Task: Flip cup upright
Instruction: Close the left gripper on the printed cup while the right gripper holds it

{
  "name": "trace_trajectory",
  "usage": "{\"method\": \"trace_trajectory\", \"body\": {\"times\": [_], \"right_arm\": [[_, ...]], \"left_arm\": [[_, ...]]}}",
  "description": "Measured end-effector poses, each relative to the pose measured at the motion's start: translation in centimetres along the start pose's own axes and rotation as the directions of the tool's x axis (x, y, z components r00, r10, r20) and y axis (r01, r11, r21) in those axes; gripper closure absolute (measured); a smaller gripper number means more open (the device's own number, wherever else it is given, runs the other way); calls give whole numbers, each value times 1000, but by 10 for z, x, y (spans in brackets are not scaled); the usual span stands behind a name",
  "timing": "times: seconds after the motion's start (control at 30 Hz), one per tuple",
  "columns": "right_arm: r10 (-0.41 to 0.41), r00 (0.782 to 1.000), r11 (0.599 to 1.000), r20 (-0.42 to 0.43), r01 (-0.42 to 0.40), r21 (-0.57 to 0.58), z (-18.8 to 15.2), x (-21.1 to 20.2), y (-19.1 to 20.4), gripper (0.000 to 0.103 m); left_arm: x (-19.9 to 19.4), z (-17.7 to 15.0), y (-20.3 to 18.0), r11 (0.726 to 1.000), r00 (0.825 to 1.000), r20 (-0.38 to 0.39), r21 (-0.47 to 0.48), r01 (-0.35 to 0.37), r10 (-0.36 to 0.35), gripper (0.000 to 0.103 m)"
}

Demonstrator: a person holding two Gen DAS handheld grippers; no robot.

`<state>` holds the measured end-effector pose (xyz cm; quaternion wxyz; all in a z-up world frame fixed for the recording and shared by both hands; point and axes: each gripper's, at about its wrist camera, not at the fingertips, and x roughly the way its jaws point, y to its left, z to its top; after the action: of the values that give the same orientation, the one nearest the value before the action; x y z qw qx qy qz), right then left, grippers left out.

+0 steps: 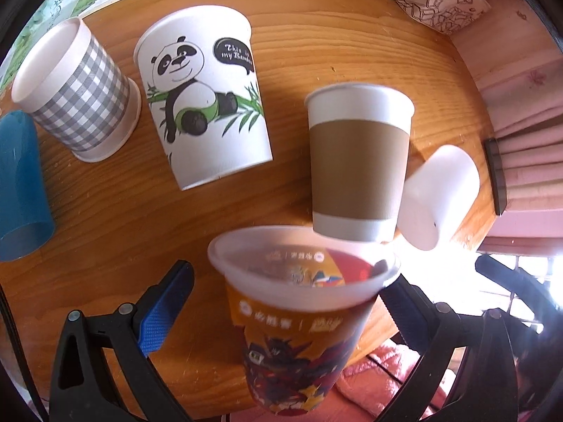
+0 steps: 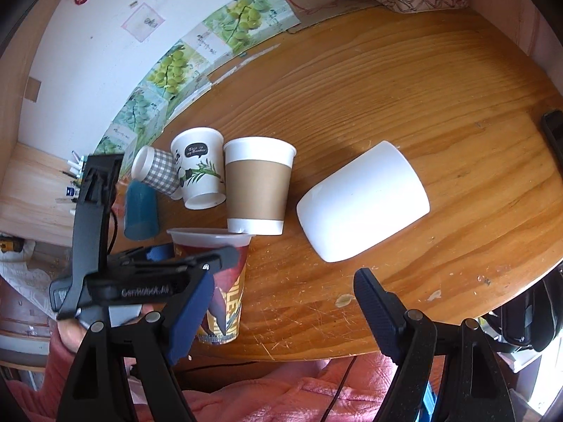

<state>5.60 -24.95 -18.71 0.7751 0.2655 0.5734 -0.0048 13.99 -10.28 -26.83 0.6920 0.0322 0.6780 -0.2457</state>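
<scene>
White cup (image 2: 364, 202) on its side, mouth hidden, right gripper (image 2: 281, 302) released, left gripper (image 1: 281, 302) spread around printed cup (image 1: 299, 316).

We see a plain white, smooth-walled cup (image 2: 362, 202) lying on its side on the wooden tabletop (image 2: 387, 81), not upright. Its body tapers slightly, with rounded edges at the closed base. In the right wrist view the base points toward the lower left and the wider end toward the upper right, and it rests apart from the cluster of other cups, to their right. In the left wrist view the same white cup (image 1: 440, 197) lies near the table's edge, just beside a brown-sleeved paper cup (image 1: 359, 161); we cannot tell whether the two touch.
</scene>
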Motion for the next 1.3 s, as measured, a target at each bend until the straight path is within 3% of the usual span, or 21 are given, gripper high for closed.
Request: {"method": "trace_trajectory", "body": {"times": [0.13, 0.27, 0.43, 0.67, 0.97, 1.3], "right_arm": [[-1, 1000, 999, 18, 2, -53, -4, -3, 5, 21], [57, 998, 995, 28, -54, -81, -7, -6, 5, 21], [62, 997, 992, 47, -56, -115, -12, -12, 9, 21], [68, 996, 988, 62, -59, -146, -19, -17, 18, 21], [80, 992, 986, 94, -65, -154, -32, -24, 27, 21], [85, 991, 987, 107, -69, -142, -51, -28, 35, 21]], "left_arm": [[1, 4, 3, 999, 1000, 3, -30, 18, -18, 2], [-2, 6, 7, 997, 999, 17, -61, 40, -39, 2], [-8, 8, 10, 995, 997, 32, -75, 68, -66, 8], [-25, 11, 9, 996, 995, 73, -49, 77, -73, 18], [-56, 8, -2, 995, 979, 176, 18, 98, -100, 21], [-44, -2, -15, 995, 989, 118, 58, 78, -84, 20]]}}
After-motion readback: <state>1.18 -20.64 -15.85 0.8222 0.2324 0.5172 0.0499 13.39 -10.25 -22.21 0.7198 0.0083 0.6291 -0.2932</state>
